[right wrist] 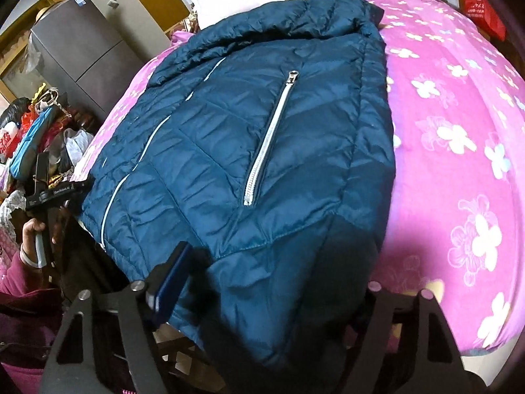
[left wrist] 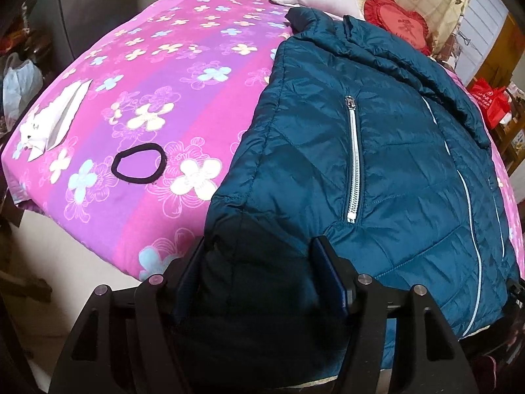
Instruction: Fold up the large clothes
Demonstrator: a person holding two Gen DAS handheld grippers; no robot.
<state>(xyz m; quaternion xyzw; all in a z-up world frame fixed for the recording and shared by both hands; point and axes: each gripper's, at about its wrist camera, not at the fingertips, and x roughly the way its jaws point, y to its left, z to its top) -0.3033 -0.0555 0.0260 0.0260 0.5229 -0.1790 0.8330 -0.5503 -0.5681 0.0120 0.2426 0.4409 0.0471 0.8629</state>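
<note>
Left gripper [left wrist: 259, 262] clamps the hem of the teal quilted puffer jacket [left wrist: 377, 151] | right gripper [right wrist: 272, 282] grips the hem's other corner | jacket lies front-up on the pink floral bedspread [left wrist: 170, 65] | black hair band [left wrist: 139, 164] rests beside it | red heart-shaped cushion [left wrist: 398, 21] near the collar.

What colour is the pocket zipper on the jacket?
Silvery white, against the dark teal jacket; the pocket zipper shows best in the right wrist view.
</note>
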